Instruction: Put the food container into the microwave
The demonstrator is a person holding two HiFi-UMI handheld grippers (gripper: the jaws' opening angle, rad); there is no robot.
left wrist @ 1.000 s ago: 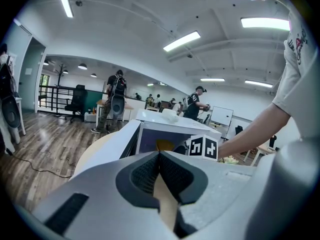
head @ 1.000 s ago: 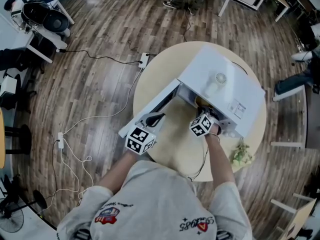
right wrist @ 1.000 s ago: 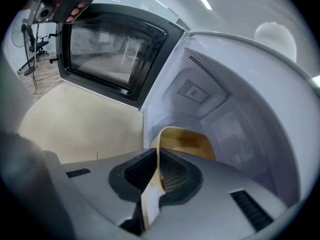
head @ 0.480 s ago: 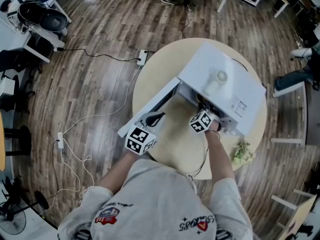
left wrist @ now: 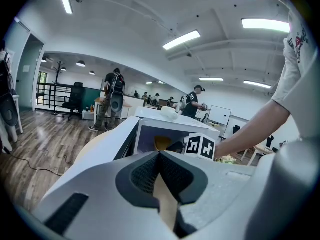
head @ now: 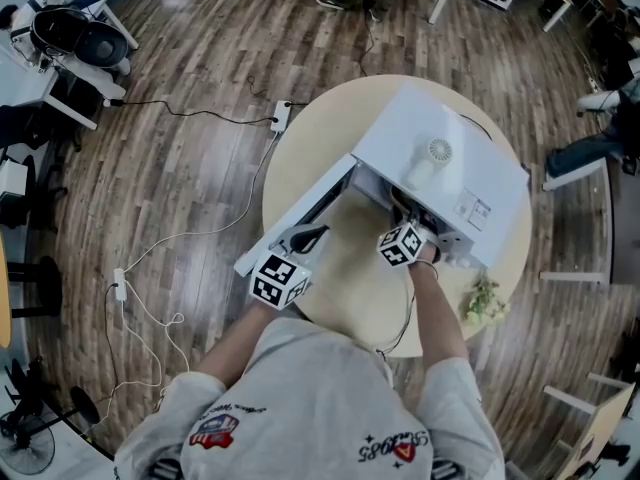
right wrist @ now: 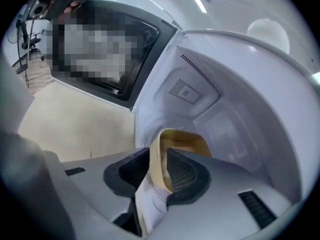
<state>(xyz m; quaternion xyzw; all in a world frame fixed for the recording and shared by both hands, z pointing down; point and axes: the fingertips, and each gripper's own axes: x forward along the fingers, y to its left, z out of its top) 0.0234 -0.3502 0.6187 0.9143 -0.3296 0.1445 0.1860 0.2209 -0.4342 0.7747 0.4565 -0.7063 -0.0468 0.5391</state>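
Jaws of the right gripper (right wrist: 159,156) are closed onto one wall of the food container (right wrist: 186,138), with one pad inside the rim and one outside. Gripping by the rim keeps the gripper body above the container, presumably so that it clears the cavity opening. The container is beige and open-topped, and it sits within the mouth of the microwave (right wrist: 227,129). Whether its base touches the cavity floor cannot be determined.

Jaws of the left gripper (left wrist: 159,158) are pressed together at the tips with nothing between them. That gripper hangs just beside the outer edge of the open door (head: 320,196), judged to be on hand to steady or close it. The door is swung out to the person's left, which leaves the right arm a straight path in. The microwave stands on a round table (head: 300,148).

Judgement: placement is nearly complete; release and door closing are not yet done. Risk: a one-wall grip may tip the container on release.
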